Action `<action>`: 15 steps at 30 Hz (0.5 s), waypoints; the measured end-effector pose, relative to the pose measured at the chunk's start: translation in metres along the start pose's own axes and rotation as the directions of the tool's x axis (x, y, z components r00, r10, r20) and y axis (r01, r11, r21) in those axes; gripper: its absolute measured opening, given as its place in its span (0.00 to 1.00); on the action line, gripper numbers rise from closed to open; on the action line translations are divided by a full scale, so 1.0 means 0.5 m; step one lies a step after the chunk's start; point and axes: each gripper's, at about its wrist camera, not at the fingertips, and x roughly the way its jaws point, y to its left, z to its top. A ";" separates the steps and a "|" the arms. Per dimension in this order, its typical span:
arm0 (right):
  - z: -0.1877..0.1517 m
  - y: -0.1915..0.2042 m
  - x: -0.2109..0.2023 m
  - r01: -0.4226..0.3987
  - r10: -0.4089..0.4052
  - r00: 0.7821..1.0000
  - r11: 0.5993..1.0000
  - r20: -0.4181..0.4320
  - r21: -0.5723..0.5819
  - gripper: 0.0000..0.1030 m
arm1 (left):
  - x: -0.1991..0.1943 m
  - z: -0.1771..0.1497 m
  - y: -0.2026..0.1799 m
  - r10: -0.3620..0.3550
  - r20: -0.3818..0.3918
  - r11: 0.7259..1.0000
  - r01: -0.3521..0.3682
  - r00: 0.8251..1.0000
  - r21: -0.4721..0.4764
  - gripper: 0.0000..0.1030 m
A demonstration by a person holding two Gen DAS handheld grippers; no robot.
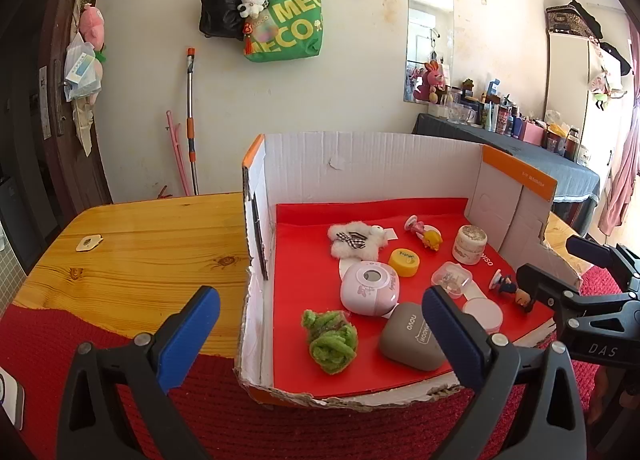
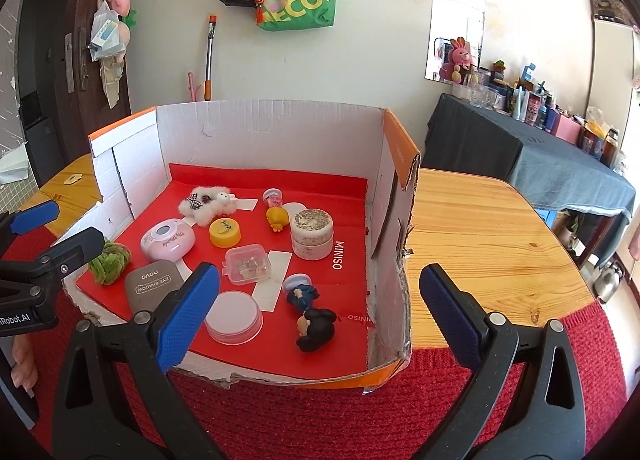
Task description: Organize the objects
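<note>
A cut-down cardboard box (image 1: pixel 360 163) (image 2: pixel 256 131) with a red floor holds several small items. Among them are a green fuzzy ball (image 1: pixel 330 340) (image 2: pixel 109 263), a grey eyeshadow case (image 1: pixel 412 336) (image 2: pixel 154 286), a pink round gadget (image 1: pixel 370 288) (image 2: pixel 168 240), a yellow lid (image 1: pixel 405 262) (image 2: pixel 225 232), a clear small case (image 1: pixel 451 279) (image 2: pixel 246 264), a cream jar (image 1: pixel 470 244) (image 2: pixel 311 234), a white fluffy clip (image 1: pixel 354 238) (image 2: pixel 206 199) and a dark figurine (image 1: pixel 516 292) (image 2: pixel 314 326). My left gripper (image 1: pixel 320 328) hangs open at the box's near left corner. My right gripper (image 2: pixel 320 312) stands open over the near right corner, nothing held.
The box sits on a wooden table (image 1: pixel 140 248) (image 2: pixel 488 236) with a red knitted mat (image 1: pixel 224 412) (image 2: pixel 304 420) along the near edge. A small beige tag (image 1: pixel 89 242) lies on the wood at left. A dresser with bottles (image 2: pixel 540 139) stands beyond.
</note>
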 end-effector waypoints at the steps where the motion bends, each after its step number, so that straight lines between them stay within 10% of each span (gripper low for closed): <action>1: 0.000 0.000 0.000 0.000 0.000 1.000 1.000 -0.001 0.000 0.99 | 0.000 0.000 0.000 0.000 0.000 1.000 0.000 1.000 0.000 1.00; 15: 0.000 0.000 -0.001 0.001 -0.001 1.000 1.000 0.000 0.000 0.99 | 0.000 -0.001 0.001 0.000 -0.001 1.000 0.000 1.000 -0.001 1.00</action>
